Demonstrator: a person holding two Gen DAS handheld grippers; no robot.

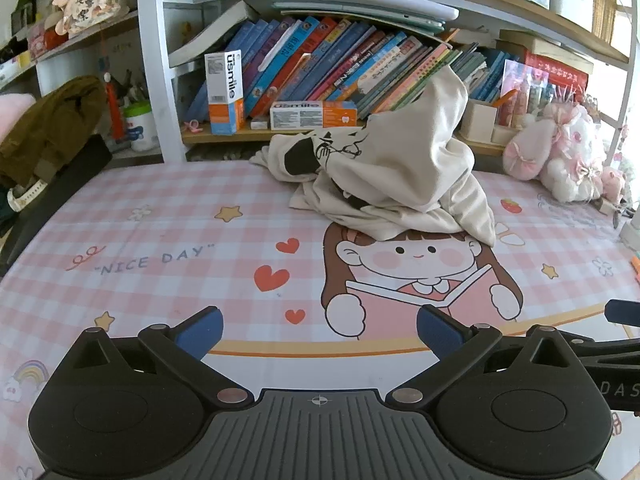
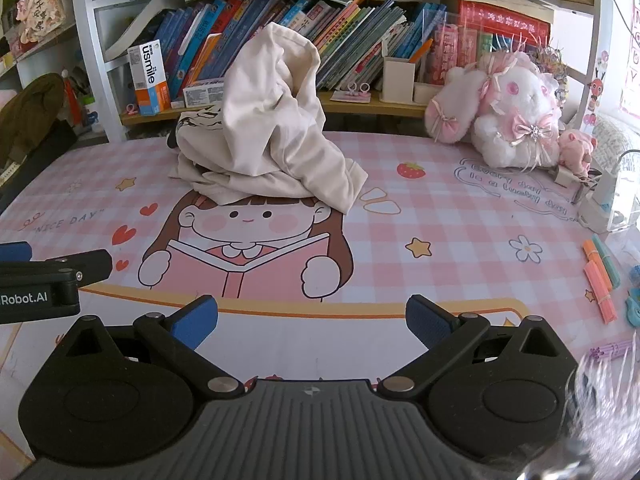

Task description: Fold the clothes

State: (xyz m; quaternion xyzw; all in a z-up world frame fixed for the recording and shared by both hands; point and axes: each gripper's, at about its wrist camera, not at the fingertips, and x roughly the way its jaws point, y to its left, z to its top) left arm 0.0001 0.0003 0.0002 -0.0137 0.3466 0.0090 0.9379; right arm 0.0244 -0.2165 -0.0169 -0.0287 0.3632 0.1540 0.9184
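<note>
The cream garment (image 1: 400, 176) is heaped unfolded on the tabletop (image 1: 160, 240) — so both the left hand-held gripper (image 1: 320, 332) and the right hand-held gripper (image 2: 312, 320) are held back, jaws apart and empty, apparently readied for a first grasp.

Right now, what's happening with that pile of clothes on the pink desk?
Someone is about to fold it. The cream garment sits crumpled in a heap on the pink checked desk mat, in front of the bookshelf. The left tool and right tool are both open and empty, hovering over the near edge of the mat, not touching the garment. No folding has started yet.
</note>
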